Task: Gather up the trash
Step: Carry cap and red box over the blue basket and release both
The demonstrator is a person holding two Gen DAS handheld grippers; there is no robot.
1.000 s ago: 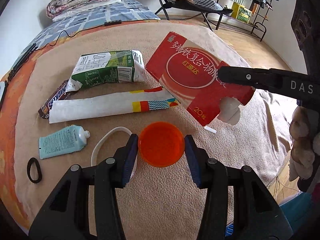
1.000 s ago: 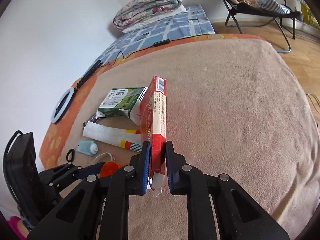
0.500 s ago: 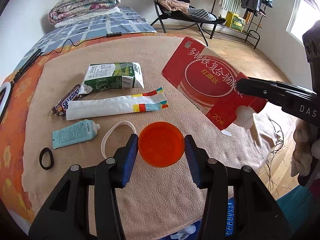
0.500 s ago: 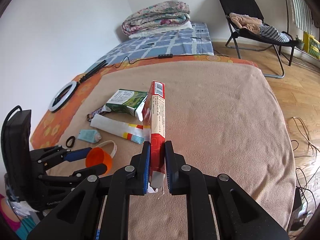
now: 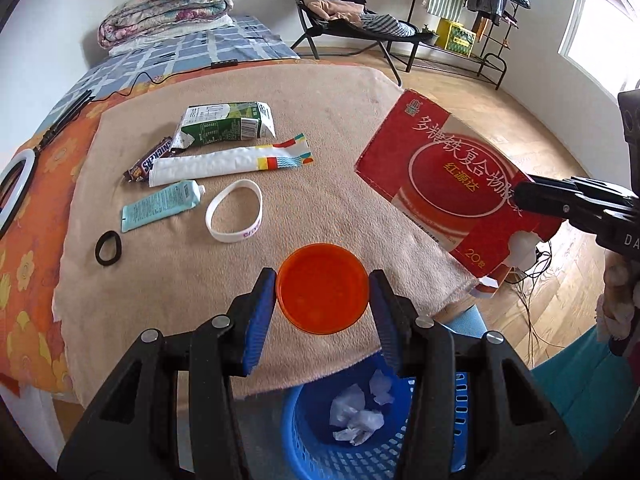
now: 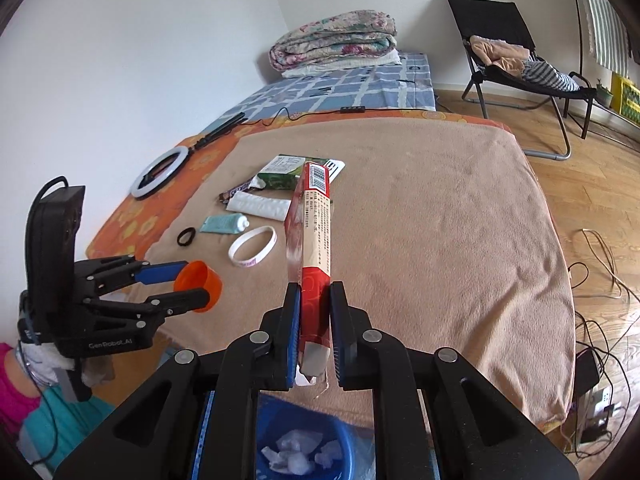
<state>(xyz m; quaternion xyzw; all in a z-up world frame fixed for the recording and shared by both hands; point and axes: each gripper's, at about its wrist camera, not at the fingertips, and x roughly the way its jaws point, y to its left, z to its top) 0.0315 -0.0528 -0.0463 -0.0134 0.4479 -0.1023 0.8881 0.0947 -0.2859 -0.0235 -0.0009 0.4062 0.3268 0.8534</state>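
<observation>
My left gripper (image 5: 322, 294) is shut on an orange plastic cup (image 5: 322, 288), held over the near edge of the tan blanket (image 5: 328, 92). My right gripper (image 6: 314, 334) is shut on a flat red carton (image 6: 314, 240), gripped edge-on at its torn lower end; the same red carton (image 5: 448, 176) shows broadside at the right of the left wrist view. A blue basket (image 5: 316, 448) with crumpled white paper stands on the floor just below both grippers. Left on the blanket lie a green milk carton (image 5: 224, 124), a chocolate bar wrapper (image 5: 150, 160), a white tube wrapper (image 5: 228, 162) and a teal tube (image 5: 160, 206).
A white wristband (image 5: 234, 216) and a black hair tie (image 5: 108, 248) lie on the blanket. A ring light (image 6: 160, 172) rests on the orange sheet at the left. A folded quilt (image 6: 332, 40), a black chair (image 6: 516, 52) and floor cables (image 6: 600, 264) lie beyond.
Both grippers have drawn back toward the near edge of the blanket and risen, each keeping its hold. The blue basket has come into view beneath them.
</observation>
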